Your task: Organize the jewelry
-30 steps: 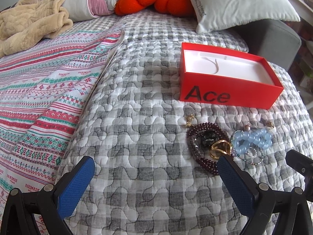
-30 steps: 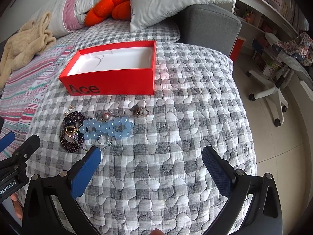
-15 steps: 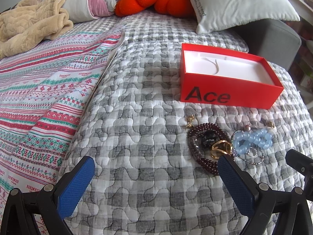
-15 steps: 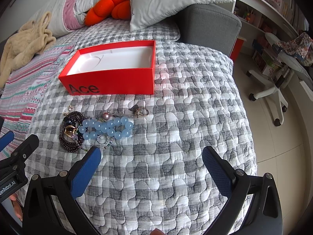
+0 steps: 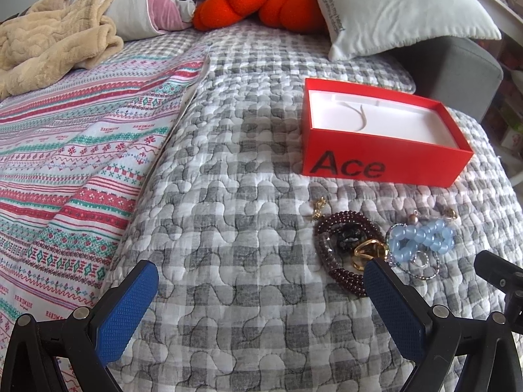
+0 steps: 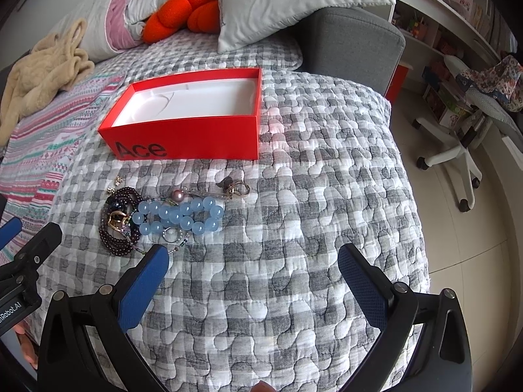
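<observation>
An open red "Ace" box (image 5: 385, 160) (image 6: 189, 145) with a white empty inside sits on the grey checked quilt. In front of it lies a jewelry pile: a dark red bead bracelet (image 5: 340, 272) (image 6: 112, 245), a light blue bead bracelet (image 5: 421, 238) (image 6: 179, 217), a gold ring (image 5: 367, 250), a pearl pin (image 6: 178, 194) and small charms (image 6: 235, 187). My left gripper (image 5: 261, 281) is open, low over the quilt, its right finger beside the pile. My right gripper (image 6: 253, 261) is open and empty, just right of the pile.
A striped patterned blanket (image 5: 65, 163) covers the bed's left side. Pillows (image 5: 392, 6), an orange plush (image 5: 255, 0) and a beige blanket (image 5: 49, 52) lie at the back. The bed edge drops to the floor on the right, where an office chair (image 6: 464, 150) stands.
Both grippers have edged slightly forward toward the jewelry. Nothing has been picked up or moved.
</observation>
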Action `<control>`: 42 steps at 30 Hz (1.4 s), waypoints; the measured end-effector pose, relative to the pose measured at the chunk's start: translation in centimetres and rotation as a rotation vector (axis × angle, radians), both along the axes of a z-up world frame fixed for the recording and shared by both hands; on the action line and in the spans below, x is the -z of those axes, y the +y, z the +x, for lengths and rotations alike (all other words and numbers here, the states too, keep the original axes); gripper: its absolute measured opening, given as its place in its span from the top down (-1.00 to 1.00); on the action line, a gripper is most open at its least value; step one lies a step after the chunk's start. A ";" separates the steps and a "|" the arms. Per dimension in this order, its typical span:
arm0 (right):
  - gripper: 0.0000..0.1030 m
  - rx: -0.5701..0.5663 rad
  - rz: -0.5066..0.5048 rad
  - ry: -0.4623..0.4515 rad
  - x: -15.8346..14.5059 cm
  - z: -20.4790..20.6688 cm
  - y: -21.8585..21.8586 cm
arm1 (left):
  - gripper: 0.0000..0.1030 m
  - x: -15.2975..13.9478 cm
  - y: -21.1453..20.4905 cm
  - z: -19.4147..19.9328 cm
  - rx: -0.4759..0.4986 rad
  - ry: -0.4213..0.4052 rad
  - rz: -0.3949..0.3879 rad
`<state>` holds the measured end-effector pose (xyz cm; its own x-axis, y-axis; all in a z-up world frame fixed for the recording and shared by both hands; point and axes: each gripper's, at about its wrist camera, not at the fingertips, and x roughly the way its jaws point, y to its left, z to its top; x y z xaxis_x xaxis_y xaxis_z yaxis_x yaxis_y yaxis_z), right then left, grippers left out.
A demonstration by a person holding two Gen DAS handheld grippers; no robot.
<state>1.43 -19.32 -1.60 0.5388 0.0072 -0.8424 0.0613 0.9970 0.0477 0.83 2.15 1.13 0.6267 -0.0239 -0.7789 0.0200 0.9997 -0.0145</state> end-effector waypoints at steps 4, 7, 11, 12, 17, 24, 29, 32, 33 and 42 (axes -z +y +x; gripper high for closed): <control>-1.00 0.005 0.012 0.003 -0.1 0.2 -0.1 | -1.00 -0.2 0.3 -0.1 -0.001 -0.007 -0.017; -1.00 -0.009 -0.007 -0.008 -0.2 0.1 0.2 | -1.00 -0.2 0.3 0.0 0.001 -0.007 -0.011; -1.00 -0.001 -0.001 0.003 0.1 0.3 0.1 | -1.00 -0.3 0.3 -0.1 -0.003 -0.015 -0.024; -1.00 0.001 -0.001 0.002 0.0 0.3 0.1 | -1.00 -0.3 0.3 -0.1 -0.001 -0.016 -0.021; -1.00 0.000 -0.007 -0.007 -0.2 0.4 0.0 | -1.00 -0.3 0.1 -0.2 0.002 -0.025 -0.014; -1.00 -0.012 -0.019 -0.006 -0.4 0.9 0.0 | -1.00 -0.2 0.0 -0.1 0.005 -0.042 0.032; -1.00 -0.015 -0.012 -0.001 -0.4 1.6 -0.4 | -1.00 0.1 0.2 1.0 0.053 -0.015 0.003; -1.00 -0.033 0.012 0.028 -0.3 2.7 -1.1 | -1.00 0.3 0.2 2.0 0.093 -0.001 0.012; -1.00 -0.041 0.023 0.042 -0.1 3.1 -1.4 | -1.00 0.3 0.3 2.3 0.095 -0.001 0.013; -0.78 -0.101 0.108 0.072 1.0 5.8 -2.8 | -0.62 1.4 1.8 6.7 0.159 0.134 -0.149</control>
<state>7.23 -22.15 -2.57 0.4690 0.1505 -0.8703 -0.0314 0.9876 0.1539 7.54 3.93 -0.30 0.4977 -0.2347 -0.8350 0.1648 0.9707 -0.1747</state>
